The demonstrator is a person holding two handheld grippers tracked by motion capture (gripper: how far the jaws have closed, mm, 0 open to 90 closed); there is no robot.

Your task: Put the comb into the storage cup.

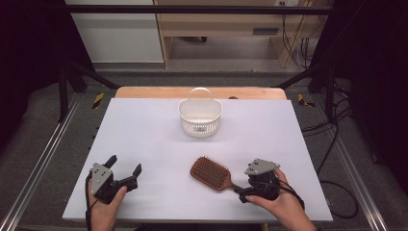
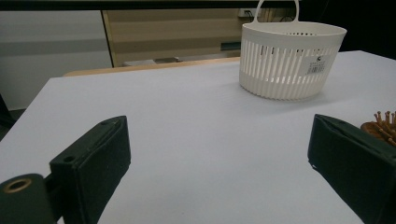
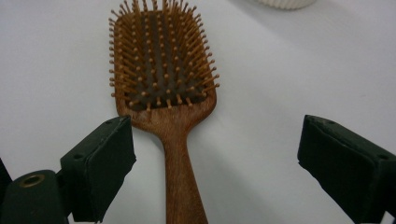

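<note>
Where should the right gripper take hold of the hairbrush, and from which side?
Probably by the handle, from the person's side. The hairbrush lies flat, bristles up, its narrow handle pointing toward the right gripper, whose open jaws already straddle it. The head is wide and bristled, a poor fit for the pads. Close across the handle just behind the head.

Two hands at the near edge, each gripping a tool.
The left gripper and right gripper both stood wide-jawed, pads touching nothing.
</note>
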